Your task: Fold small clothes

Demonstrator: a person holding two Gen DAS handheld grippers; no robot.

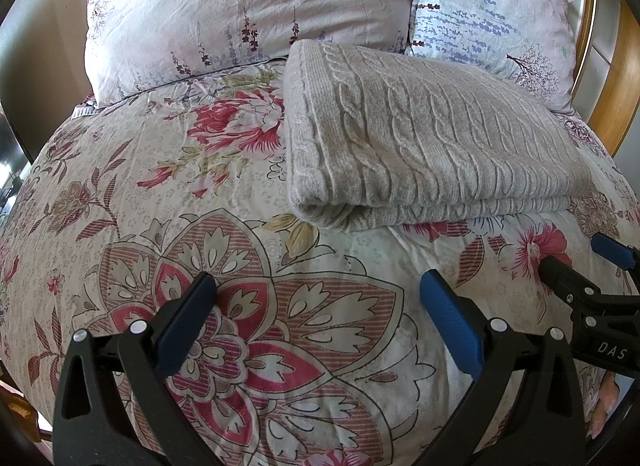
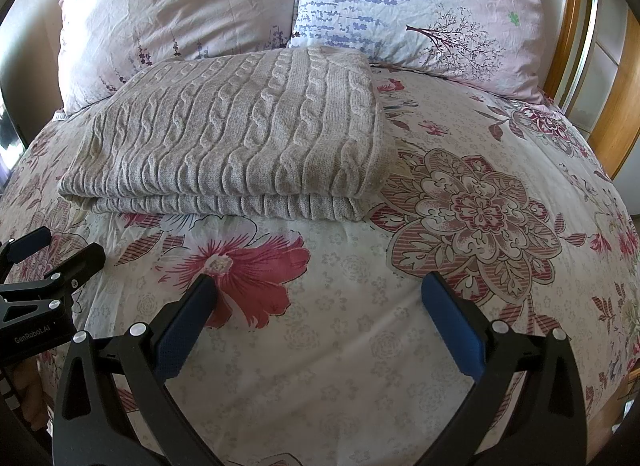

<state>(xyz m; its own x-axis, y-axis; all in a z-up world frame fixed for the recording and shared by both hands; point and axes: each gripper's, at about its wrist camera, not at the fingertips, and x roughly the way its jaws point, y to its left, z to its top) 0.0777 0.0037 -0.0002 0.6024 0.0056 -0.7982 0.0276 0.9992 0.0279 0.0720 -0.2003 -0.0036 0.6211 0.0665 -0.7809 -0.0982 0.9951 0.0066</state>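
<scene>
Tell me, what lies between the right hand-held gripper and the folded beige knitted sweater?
Only bare floral quilt cover, seen in the right wrist view; the open right hand-held gripper is short of the folded beige cable-knit sweater.

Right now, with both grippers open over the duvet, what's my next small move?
Probably none on the cable-knit sweater: it already lies folded, apart from the left gripper and right gripper. I'd ease both back from the floral duvet.
</scene>
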